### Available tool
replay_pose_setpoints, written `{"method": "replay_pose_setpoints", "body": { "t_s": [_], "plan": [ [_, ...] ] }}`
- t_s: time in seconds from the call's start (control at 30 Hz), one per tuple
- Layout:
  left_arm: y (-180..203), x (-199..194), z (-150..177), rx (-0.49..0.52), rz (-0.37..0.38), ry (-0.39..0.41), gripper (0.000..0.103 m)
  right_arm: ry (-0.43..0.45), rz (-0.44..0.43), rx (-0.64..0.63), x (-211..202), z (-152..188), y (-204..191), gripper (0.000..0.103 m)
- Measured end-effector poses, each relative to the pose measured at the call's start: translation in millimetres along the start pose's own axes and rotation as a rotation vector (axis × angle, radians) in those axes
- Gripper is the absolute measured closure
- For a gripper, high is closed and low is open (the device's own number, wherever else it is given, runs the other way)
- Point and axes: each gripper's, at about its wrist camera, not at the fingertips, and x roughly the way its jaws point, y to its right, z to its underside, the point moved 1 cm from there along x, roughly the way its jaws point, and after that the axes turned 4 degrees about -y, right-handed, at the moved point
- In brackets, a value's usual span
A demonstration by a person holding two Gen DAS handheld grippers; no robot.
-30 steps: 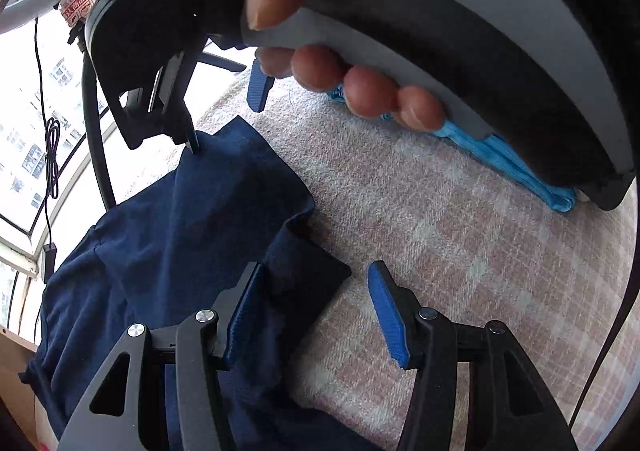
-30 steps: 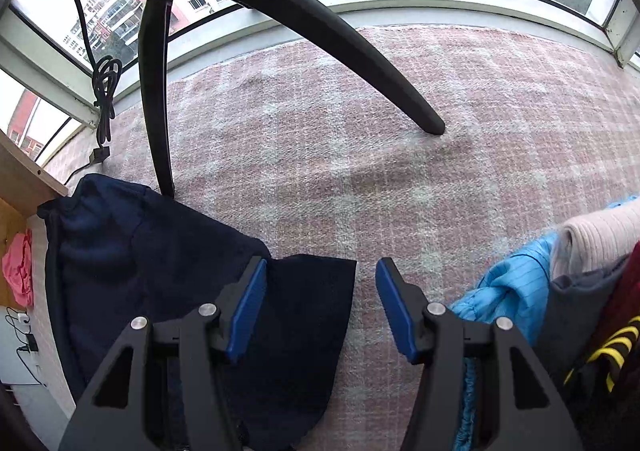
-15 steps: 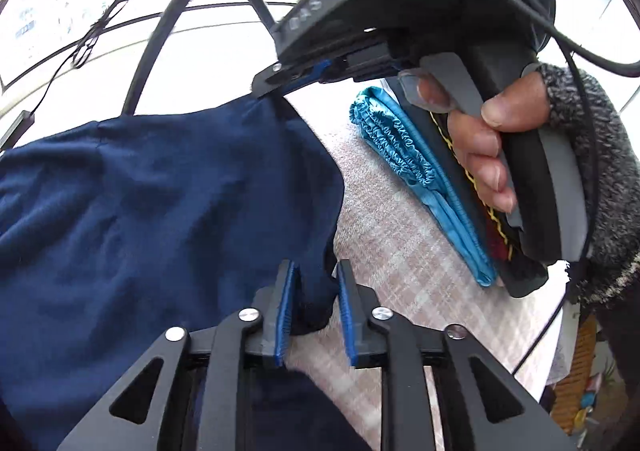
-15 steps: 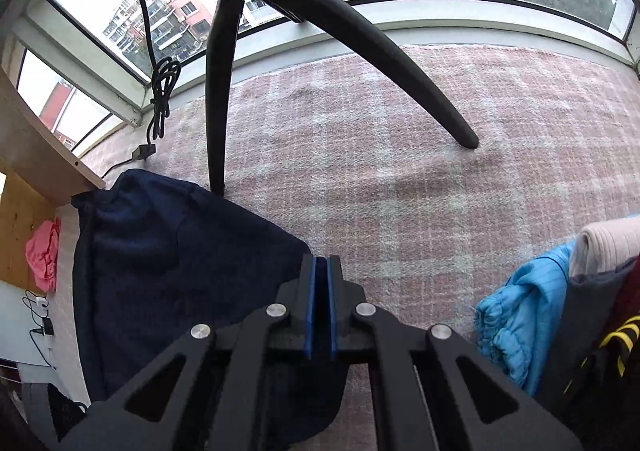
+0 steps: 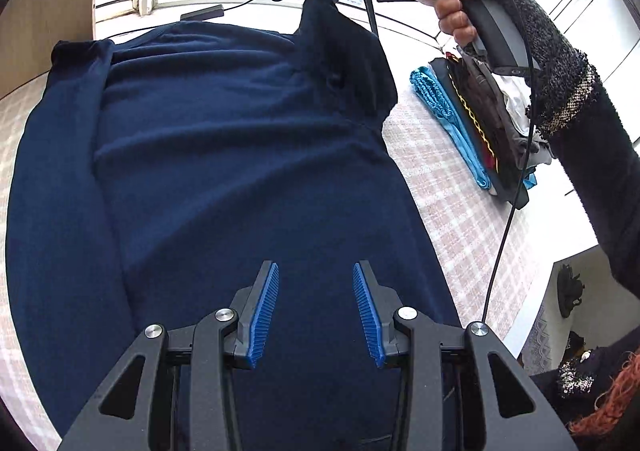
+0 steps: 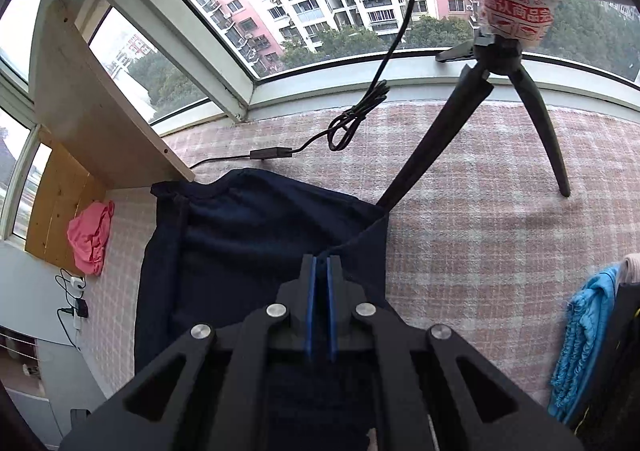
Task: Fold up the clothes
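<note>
Fabric of a dark navy knit garment (image 5: 240, 171) lies spread over the pink-and-white checked blanket (image 6: 480, 219), filling most of the left wrist view. The left gripper (image 5: 316, 307) hovers above the cloth with its ribbed blue pads (image 5: 264, 307) apart and widening, gripping nothing. The right gripper (image 6: 321, 291) has its pads pressed together on a corner of the navy garment, and the left wrist view shows that corner lifted off the blanket. A stack of folded clothes (image 5: 480, 119) with a turquoise piece on its left side sits beside the garment. A black tripod (image 6: 500, 91) stands on the blanket near the window.
</note>
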Motion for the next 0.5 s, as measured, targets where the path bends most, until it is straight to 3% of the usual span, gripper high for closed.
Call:
{"method": "replay_pose_setpoints", "body": {
  "t_s": [0.13,0.2,0.27,0.3,0.4,0.5],
  "plan": [
    [4,2,4,0.024,-0.006,0.008,0.066,-0.174,-0.166,-0.086,43,0,-67,0.09],
    [4,0,4,0.042,0.004,0.009,0.066,-0.111,-0.148,-0.138,22,10,-76,0.087],
    [1,-1,-3,0.062,0.006,0.013,0.066,-0.008,-0.083,-0.166,-8,23,-67,0.061],
    [-2,-1,-10,0.067,-0.004,0.016,0.066,0.035,-0.042,-0.169,-18,33,-56,0.056],
    [-20,2,-39,0.063,0.007,0.017,0.065,0.077,0.026,-0.155,-25,75,-14,0.055],
    [-47,18,-87,-0.005,0.01,0.013,0.063,0.029,0.018,-0.111,-1,101,18,0.055]
  ]
}}
